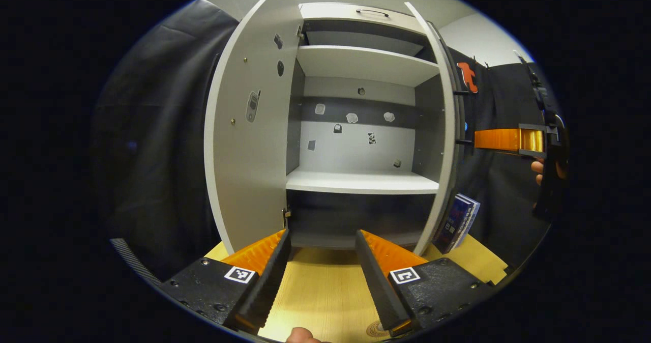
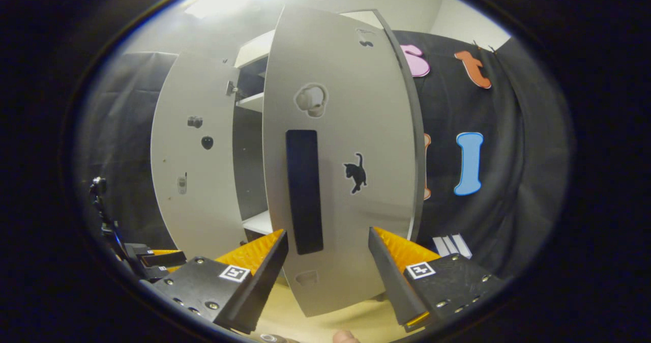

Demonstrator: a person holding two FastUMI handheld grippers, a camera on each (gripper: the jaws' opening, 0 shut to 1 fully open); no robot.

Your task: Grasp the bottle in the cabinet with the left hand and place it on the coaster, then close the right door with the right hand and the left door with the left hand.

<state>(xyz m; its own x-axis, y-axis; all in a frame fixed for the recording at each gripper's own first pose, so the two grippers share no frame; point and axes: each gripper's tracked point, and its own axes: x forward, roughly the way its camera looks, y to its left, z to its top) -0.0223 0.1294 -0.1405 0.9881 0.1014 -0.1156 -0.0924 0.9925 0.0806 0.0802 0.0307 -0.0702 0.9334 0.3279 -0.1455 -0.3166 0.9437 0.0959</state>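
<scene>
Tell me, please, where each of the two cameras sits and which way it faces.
Left gripper view: rides on the left gripper, low over the wooden table, facing straight into the open cabinet; its own fingers show open at the bottom, and a fingertip at the lower edge.
Right gripper view: rides on the right gripper, facing the outside of the right door; its fingers stand open on either side of it.
Shared: the cabinet, the left door and both grippers.
</scene>
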